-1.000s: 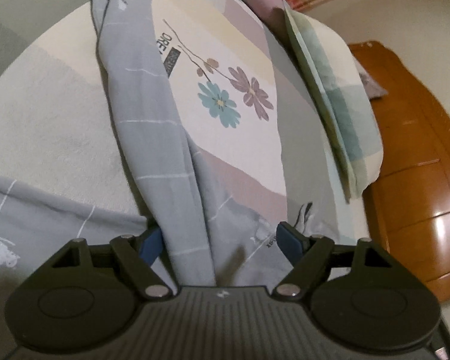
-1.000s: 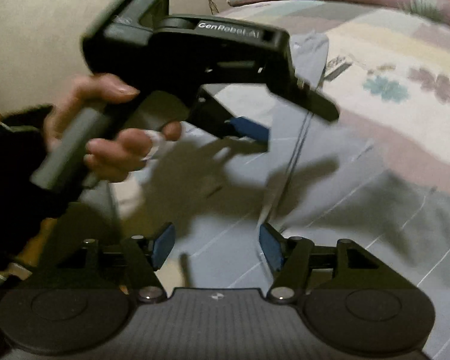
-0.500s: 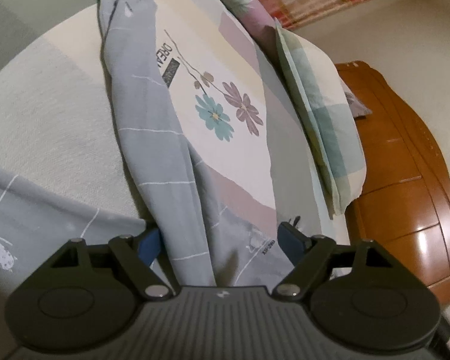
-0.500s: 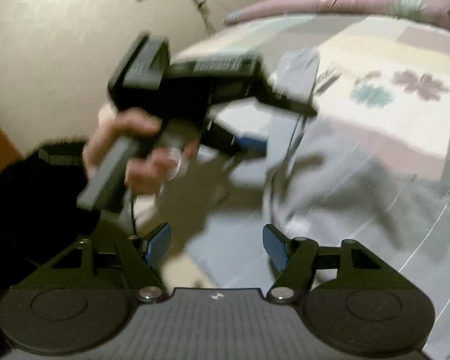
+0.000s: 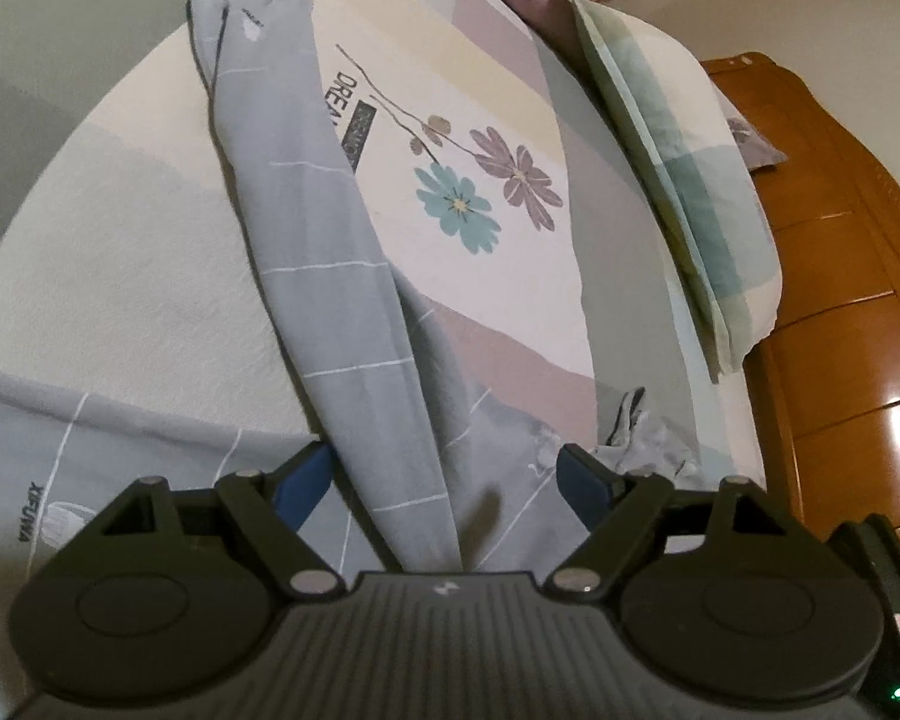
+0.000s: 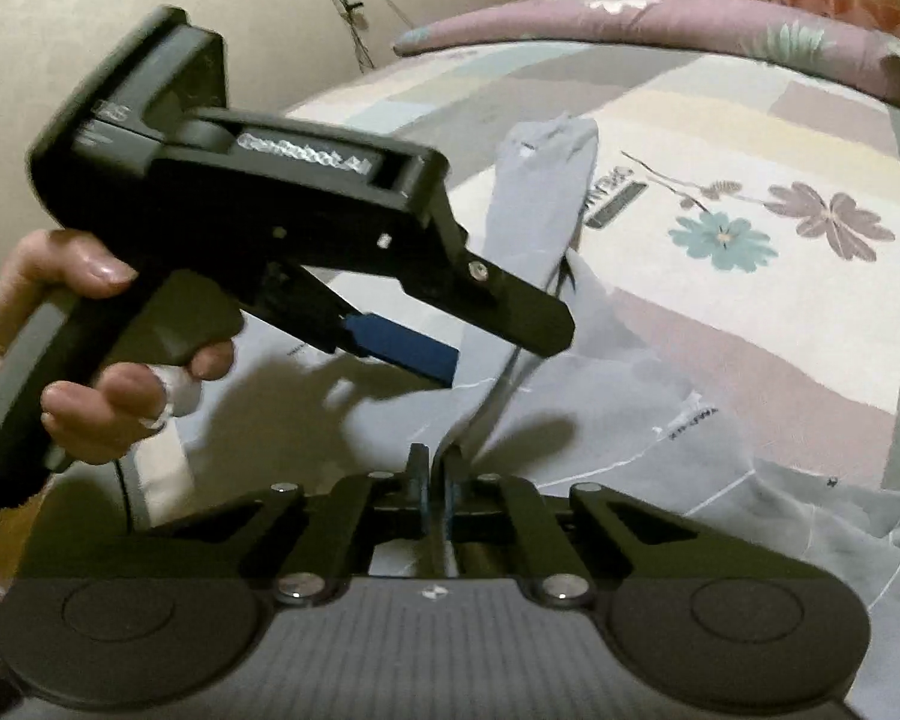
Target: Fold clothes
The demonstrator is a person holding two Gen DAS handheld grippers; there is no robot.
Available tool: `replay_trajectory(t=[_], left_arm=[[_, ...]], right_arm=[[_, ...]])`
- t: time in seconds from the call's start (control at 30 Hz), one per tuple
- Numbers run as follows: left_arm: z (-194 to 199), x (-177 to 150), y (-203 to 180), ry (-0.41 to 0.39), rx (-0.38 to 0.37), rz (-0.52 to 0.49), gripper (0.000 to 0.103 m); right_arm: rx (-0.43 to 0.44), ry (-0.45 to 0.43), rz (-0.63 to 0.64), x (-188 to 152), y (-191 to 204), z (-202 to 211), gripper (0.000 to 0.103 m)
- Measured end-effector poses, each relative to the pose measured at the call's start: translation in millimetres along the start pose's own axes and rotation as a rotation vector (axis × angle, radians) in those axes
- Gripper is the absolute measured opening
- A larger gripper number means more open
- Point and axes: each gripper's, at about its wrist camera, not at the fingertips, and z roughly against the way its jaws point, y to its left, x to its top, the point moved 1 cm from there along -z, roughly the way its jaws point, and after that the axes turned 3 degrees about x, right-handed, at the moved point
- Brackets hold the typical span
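A grey garment with thin white lines (image 5: 318,228) lies on the flowered bed sheet (image 5: 480,120), one long narrow part stretched away toward the far edge. In the left wrist view my left gripper (image 5: 444,480) is open, its blue pads either side of that narrow part near its base. From the right wrist view the left gripper (image 6: 498,348) hovers over the garment (image 6: 540,204), a hand (image 6: 90,396) around its handle. My right gripper (image 6: 435,480) is shut on a raised fold of the grey garment.
A checked pillow (image 5: 690,180) stands on edge along the sheet's right side, with a glossy wooden headboard (image 5: 840,330) behind it. A purple rolled quilt (image 6: 660,12) lies at the far end. A pale wall with hanging cables (image 6: 342,0) is at the left.
The right gripper's jaws have gone from wide apart to closed on a fold of the grey garment. The left gripper stayed open over the narrow part, barely moving.
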Motion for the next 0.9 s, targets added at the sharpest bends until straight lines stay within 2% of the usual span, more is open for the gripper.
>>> replay_trajectory(t=[0.13,0.17,0.27,0.37,0.43,0.57,0.6,0.63,0.73,0.77,0.9], left_arm=[[-0.2,0.0,3.5,-0.009,-0.015,0.015,0.082],[-0.5,-0.3,4.3,-0.011,-0.019,0.018,0.082],[-1.3,-1.3,6.7,-0.022,-0.032,0.03,0.082],[-1.0,-2.6,10.4,-0.039,-0.053,0.043,0.082],[-1.6,-2.8,14.5,-0.056,-0.076,0.053,0.079],[-5.1,0.4,23.5,-0.104,-0.116,0.079,0.074],[-6.5,1.4,25.2,-0.118,-0.108,0.079,0.062],[-8.6,2.0,27.1,-0.126,-0.082,0.081,0.041],[-11.4,2.9,32.1,-0.132,-0.015,0.086,0.01],[-11.5,3.2,32.6,-0.128,0.01,0.077,0.003],[-4.3,4.7,18.1,-0.154,0.078,0.004,0.002]], right_arm=[[0.12,0.016,0.018,-0.4,14.4,2.9,0.003],[0.119,0.032,0.033,-2.4,17.9,1.6,0.003],[0.1,0.079,0.055,-8.5,23.3,-1.8,0.013],[0.133,0.057,0.011,-13.0,17.5,11.9,0.02],[0.126,0.038,-0.004,-16.8,12.8,25.7,0.03],[0.066,0.021,-0.05,-29.2,-2.0,48.0,0.034],[0.056,0.018,-0.07,-34.1,-5.5,53.5,0.034],[0.042,0.013,-0.096,-40.4,-9.8,59.4,0.035],[0.004,-0.001,-0.164,-63.4,-10.1,79.2,0.035],[-0.004,-0.008,-0.186,-70.1,-12.7,84.2,0.036],[-0.042,-0.039,-0.25,-89.2,-20.7,105.7,0.036]])
